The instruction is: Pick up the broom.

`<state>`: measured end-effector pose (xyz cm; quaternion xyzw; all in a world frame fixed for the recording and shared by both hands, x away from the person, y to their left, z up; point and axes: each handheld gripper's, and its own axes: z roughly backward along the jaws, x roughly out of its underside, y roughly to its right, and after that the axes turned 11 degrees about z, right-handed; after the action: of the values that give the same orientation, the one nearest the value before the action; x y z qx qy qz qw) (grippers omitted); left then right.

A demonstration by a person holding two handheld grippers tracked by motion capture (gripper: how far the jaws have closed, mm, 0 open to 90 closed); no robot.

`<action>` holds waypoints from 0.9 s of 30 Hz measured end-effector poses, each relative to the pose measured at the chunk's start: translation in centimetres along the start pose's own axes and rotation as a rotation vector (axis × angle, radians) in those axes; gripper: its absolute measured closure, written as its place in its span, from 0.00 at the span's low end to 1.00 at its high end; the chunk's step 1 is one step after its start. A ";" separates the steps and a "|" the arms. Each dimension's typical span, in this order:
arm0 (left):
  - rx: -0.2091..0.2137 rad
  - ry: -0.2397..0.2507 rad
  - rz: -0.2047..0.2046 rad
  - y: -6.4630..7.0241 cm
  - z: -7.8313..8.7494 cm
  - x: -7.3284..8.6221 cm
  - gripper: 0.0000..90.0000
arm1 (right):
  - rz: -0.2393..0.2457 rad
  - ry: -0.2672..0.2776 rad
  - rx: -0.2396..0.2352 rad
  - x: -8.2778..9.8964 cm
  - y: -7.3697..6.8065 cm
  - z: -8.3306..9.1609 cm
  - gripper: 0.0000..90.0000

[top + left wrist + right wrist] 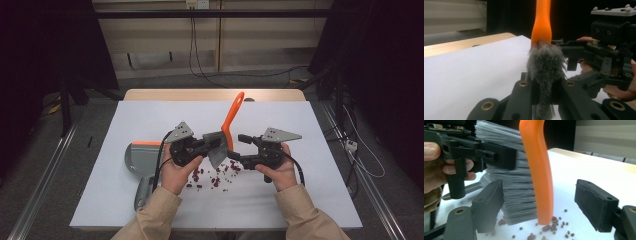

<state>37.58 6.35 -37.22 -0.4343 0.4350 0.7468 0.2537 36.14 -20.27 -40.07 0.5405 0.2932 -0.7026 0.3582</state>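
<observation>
Brush (223, 141) standing nearly upright, bristles clamped in the tightly closed jaws of the left gripper (214, 143), orange handle (537, 170) rising between the wide-spread jaws of the right gripper (541, 205) without touching either pad. Running top to bottom across that gap, long axis close to vertical, so closing straight in from both sides looks like the coming move. Sitting nearer the right gripper's left-hand pad than the other. Lying scattered just below the brush tip and jaws: red beans (549, 227) on the white table (150, 120). Showing from above but not from the grippers: grey dustpan (137, 155) well off beyond the left hand. Showing from the left gripper: bristles (545, 65) squeezed between its pads.
</observation>
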 end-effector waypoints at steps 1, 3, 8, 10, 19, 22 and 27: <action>0.001 -0.002 -0.003 0.0 0.0 0.0 0.94 | 0.000 -0.005 -0.002 0.1 0.0 -0.1 0.26; 0.008 -0.001 -0.001 0.1 0.0 0.0 0.94 | 0.000 -0.011 -0.006 0.2 0.0 -0.3 0.26; 0.030 -0.013 0.000 0.3 -0.3 0.1 0.94 | 0.006 -0.024 -0.019 0.4 -0.2 -0.7 0.26; 0.043 -0.009 0.003 0.5 -0.3 0.1 0.94 | 0.001 -0.018 -0.028 0.4 -0.1 -0.8 0.26; 0.077 -0.016 0.002 0.6 -0.7 0.2 0.94 | -0.025 -0.029 -0.040 0.7 0.2 -0.9 0.28; 0.088 -0.013 0.006 0.7 -0.8 0.2 0.94 | -0.032 -0.021 -0.062 0.8 0.2 -1.1 0.30; 0.105 -0.015 -0.003 0.6 -0.8 0.3 0.94 | -0.036 -0.016 -0.086 0.9 0.1 -1.4 0.30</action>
<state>37.31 5.30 -37.39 -0.4155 0.4712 0.7258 0.2804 36.88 -19.39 -41.24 0.5135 0.3299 -0.7000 0.3708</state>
